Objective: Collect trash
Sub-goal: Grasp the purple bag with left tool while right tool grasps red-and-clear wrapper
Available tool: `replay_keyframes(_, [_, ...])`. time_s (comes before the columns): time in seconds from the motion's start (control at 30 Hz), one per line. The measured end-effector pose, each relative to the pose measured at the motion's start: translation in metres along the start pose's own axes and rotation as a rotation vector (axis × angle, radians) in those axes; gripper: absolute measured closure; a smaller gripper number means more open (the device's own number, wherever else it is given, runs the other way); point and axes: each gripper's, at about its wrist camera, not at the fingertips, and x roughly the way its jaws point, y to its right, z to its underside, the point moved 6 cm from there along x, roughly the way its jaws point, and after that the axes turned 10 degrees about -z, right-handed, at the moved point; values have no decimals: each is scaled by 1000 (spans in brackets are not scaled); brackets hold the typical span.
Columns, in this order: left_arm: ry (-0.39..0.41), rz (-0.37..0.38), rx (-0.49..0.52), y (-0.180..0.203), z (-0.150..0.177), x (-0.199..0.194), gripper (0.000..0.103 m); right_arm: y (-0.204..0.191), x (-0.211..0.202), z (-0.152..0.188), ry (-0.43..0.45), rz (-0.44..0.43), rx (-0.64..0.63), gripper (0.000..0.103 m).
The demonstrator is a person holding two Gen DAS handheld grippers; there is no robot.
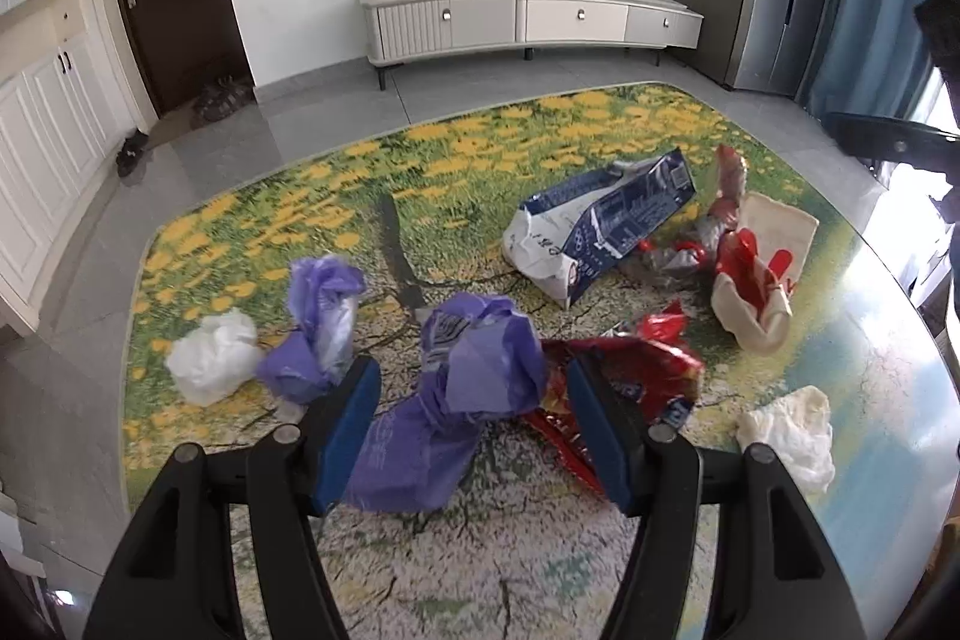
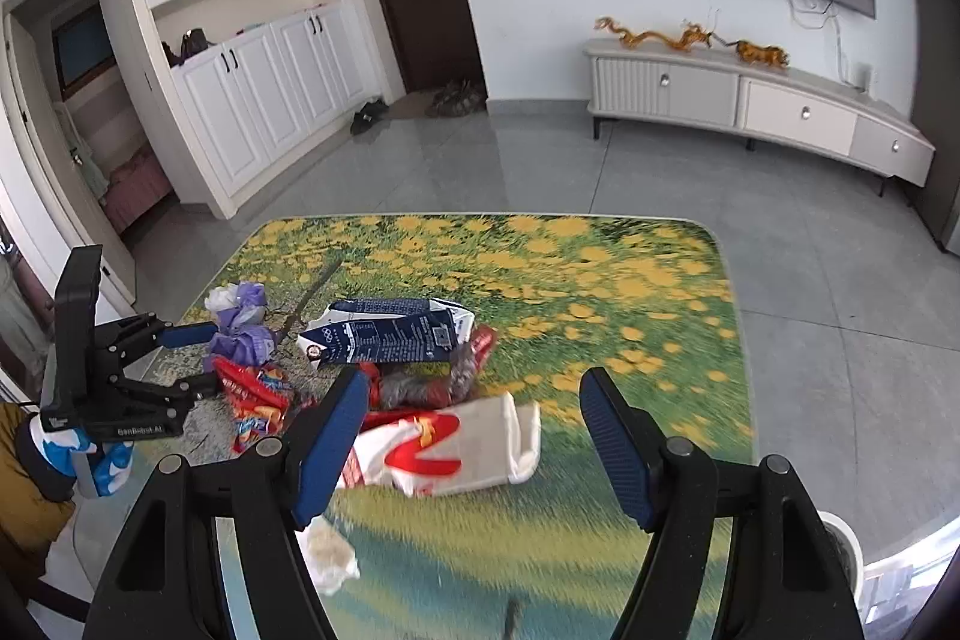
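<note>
Barely started, everything's still out on the table (image 2: 690,400)

Your left gripper (image 1: 474,412) has its jaws spread around the purple bag (image 1: 456,400), not pinching; your right gripper (image 2: 474,436) is spread over the white wrapper (image 2: 462,448). Nothing's collected yet.

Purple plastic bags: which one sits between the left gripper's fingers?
The larger purple bag, framed by the open left gripper; the smaller purple bag lies outside, beside white plastic.
</note>
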Motion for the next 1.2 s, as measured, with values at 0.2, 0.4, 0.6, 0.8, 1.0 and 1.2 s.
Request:
replay_keyframes(0.2, [-19,45,-53,-4,4,11,45,12,53,-4,-84,-12,40,34])
replay_keyframes(0.4, [-44,83,-96,-5,8,16,59,12,85,12,-156,-45,52,62])
replay_keyframes(0.6, [-38,94,-127,-4,14,4,66,0,84,21,-172,-67,20,90])
replay_keyframes(0.8, [-11,76,-162,-7,24,-25,67,-17,64,21,-137,-83,-2,92])
replay_keyframes(1.0, [29,46,-201,-14,32,-64,67,-37,30,14,-73,-96,-41,92])
replay_keyframes(1.2, [72,35,-237,-15,37,-103,67,-56,-11,13,-3,-110,-73,92])
